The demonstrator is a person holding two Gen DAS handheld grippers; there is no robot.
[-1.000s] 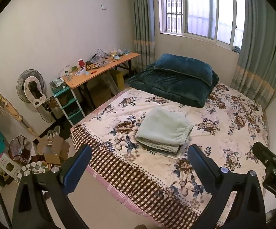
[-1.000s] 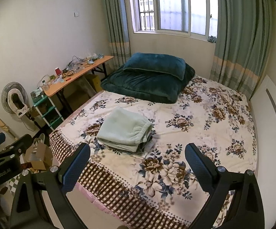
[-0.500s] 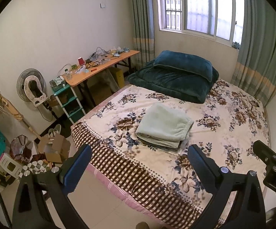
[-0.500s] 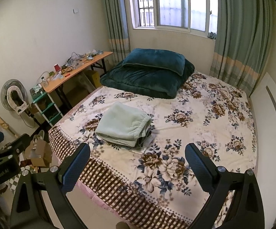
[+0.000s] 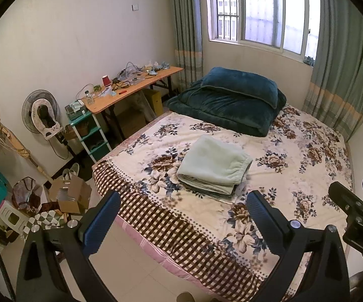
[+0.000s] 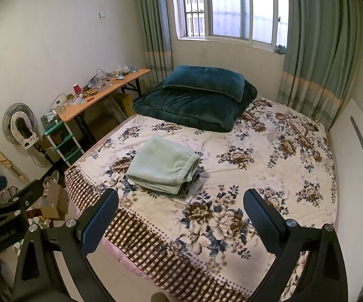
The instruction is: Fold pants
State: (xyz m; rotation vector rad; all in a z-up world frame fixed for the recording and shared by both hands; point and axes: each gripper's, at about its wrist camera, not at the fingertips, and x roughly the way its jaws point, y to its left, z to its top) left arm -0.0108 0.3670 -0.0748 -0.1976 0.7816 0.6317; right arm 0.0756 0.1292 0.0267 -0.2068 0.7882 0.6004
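Note:
Pale green pants lie folded into a neat stack near the foot of a bed with a floral cover; darker cloth and a white sheet show under the stack. My left gripper is open and empty, held well back from the bed above the floor. My right gripper is also open and empty, off the bed's foot edge. Each gripper's body shows at the edge of the other's view.
A dark teal quilt and pillow sit at the bed's head under the window. Along the left wall stand a cluttered wooden desk, a green shelf, a fan and cardboard boxes. A white wall panel borders the bed's right side.
Both grippers have drawn back and slightly up from the bed; the folded pants look smaller and farther away. The pants have not moved.

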